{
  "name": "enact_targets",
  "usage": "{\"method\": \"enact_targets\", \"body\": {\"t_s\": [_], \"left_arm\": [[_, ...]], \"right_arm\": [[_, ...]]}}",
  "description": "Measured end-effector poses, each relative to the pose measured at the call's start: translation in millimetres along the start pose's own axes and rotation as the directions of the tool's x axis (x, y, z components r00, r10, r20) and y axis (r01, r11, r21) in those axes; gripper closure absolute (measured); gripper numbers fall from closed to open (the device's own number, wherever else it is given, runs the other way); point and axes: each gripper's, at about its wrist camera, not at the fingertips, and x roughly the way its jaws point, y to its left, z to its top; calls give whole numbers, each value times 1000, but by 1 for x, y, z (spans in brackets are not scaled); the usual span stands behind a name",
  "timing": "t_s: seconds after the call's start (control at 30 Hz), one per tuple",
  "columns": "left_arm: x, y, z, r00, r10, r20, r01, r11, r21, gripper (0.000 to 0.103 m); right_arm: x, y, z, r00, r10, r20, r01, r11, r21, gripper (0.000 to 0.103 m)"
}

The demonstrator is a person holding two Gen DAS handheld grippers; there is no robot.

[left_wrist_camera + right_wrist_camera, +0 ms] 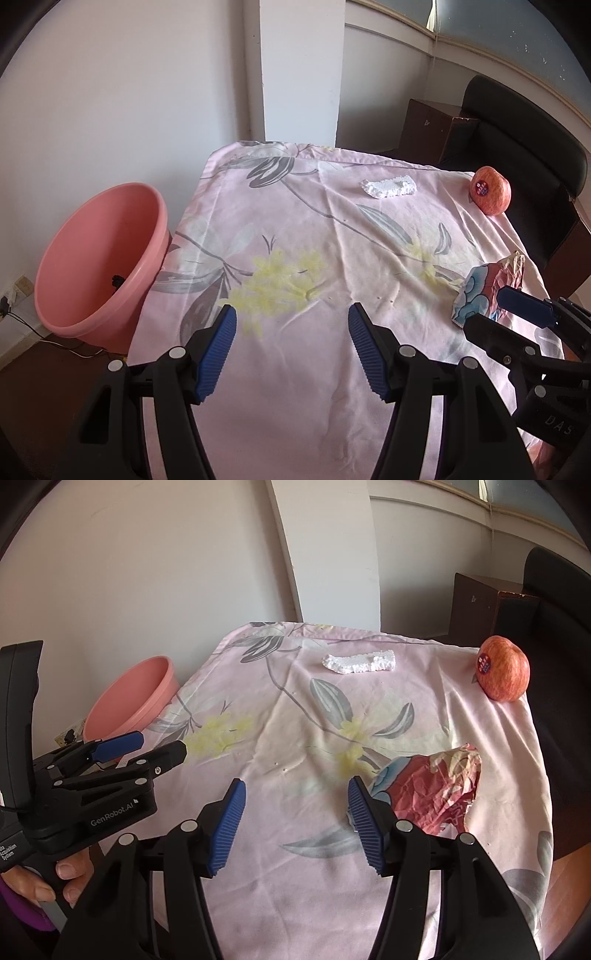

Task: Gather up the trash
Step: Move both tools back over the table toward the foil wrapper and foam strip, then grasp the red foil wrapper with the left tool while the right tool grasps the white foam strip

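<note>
Both tongs stood open, empty: left gripper, right gripper. Risked pinching tablecloth with crumpled wrapper; apple risked mistaken pickup.

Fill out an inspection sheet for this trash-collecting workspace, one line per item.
Surface: table under a pink floral cloth, wrinkled.
Job's things: crumpled wrapper near the right edge; white foam piece at the far side; pink basin off the left edge.
Clutter: apple at the far right corner.
Grippers: left gripper and right gripper open, holding nothing.
Cables: white cord on the floor by the basin.
Surroundings: white wall, dark chair.
</note>
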Motion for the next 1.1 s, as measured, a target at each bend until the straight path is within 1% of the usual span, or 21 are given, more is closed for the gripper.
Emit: {"method": "enact_targets", "body": {"t_s": [0.3, 0.53, 0.7, 0.9, 1.0, 1.1], "left_arm": [[7, -21, 1, 999, -42, -18, 43, 998, 52, 41], [11, -31, 3, 990, -133, -36, 135, 989, 59, 41], [11, -50, 8, 972, -231, -37, 233, 967, 102, 41], [17, -86, 11, 935, -344, -82, 354, 917, 187, 41], [24, -104, 9, 918, -379, -116, 396, 891, 224, 41], [30, -120, 9, 908, -397, -133, 419, 867, 269, 40]], "right_arm": [[-7, -20, -8, 999, -40, 1, 40, 999, 32, 45], [-20, -46, -16, 997, -76, 3, 76, 993, 85, 44], [-27, -64, -20, 994, -107, 6, 105, 988, 116, 44], [-32, -81, -23, 991, -134, 1, 133, 979, 154, 44], [-33, -90, -26, 989, -150, -6, 148, 974, 172, 44], [-35, -98, -28, 986, -167, -14, 166, 969, 183, 44]]}}
